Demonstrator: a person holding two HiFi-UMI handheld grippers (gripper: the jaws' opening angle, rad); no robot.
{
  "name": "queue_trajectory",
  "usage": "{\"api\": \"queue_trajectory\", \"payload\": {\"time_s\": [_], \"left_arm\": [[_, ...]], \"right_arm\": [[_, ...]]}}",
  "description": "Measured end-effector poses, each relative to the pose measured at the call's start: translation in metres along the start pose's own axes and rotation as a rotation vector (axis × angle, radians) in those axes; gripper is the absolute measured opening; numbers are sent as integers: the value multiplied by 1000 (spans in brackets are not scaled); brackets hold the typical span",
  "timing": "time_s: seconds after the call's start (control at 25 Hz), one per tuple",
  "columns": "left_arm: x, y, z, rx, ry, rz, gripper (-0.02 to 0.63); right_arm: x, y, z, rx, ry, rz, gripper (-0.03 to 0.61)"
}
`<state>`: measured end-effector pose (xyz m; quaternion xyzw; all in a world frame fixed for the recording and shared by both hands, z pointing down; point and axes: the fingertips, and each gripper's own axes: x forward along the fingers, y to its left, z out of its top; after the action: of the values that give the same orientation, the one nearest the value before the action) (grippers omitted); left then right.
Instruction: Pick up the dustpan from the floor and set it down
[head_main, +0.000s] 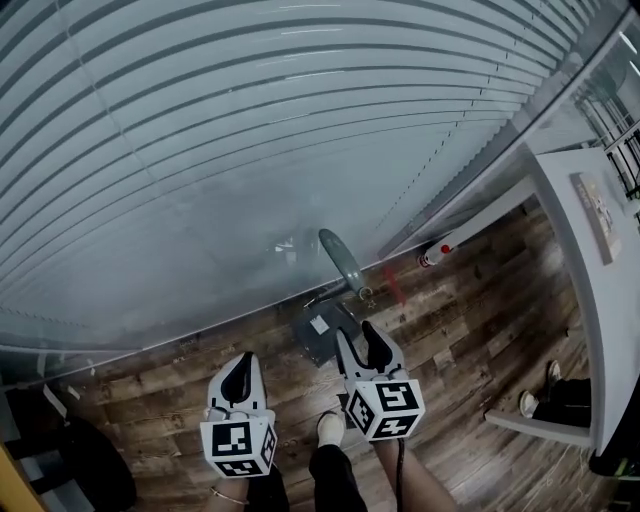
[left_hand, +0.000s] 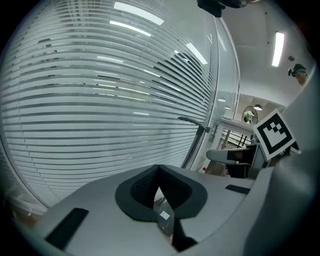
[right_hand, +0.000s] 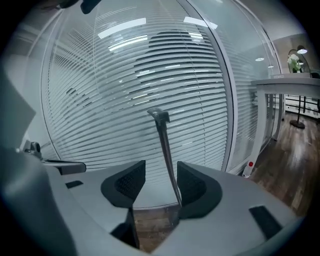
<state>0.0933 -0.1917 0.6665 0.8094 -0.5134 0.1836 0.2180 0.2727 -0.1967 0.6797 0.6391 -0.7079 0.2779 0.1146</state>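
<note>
1. Standing on the wooden floor at the foot of the glass wall, just below the middle of the head view, the dustpan leans its handle up toward the blinds.
2. The right hand-held gripper is spread wide and pinches nothing. In its own view the handle rises in the gap, closer to the jaw at frame right (touching or not, I cannot tell).
3. The left hand-held gripper, lower left, is pressed together and empty.
4. For a clean pick-up, I judge: centre the handle between the pads, close firmly, then lift straight so the dustpan does not swing into the glass.
5. A pale sticker on the dustpan is too small to read. The cubes carry only square markers, no words.
</note>
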Motion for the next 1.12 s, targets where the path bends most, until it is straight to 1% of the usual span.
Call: {"api": "queue_trajectory", "payload": {"time_s": [0.4, 0.68, 1.12], "left_arm": [[18, 16, -3, -16, 27, 21, 17], [35, 20, -3, -28, 35, 27, 17], [47, 24, -4, -43, 48, 41, 17]], "right_arm": [[38, 3, 10, -15, -7, 18, 190], [62, -2, 12, -20, -1, 11, 192], [78, -2, 18, -48, 3, 28, 189]]}}
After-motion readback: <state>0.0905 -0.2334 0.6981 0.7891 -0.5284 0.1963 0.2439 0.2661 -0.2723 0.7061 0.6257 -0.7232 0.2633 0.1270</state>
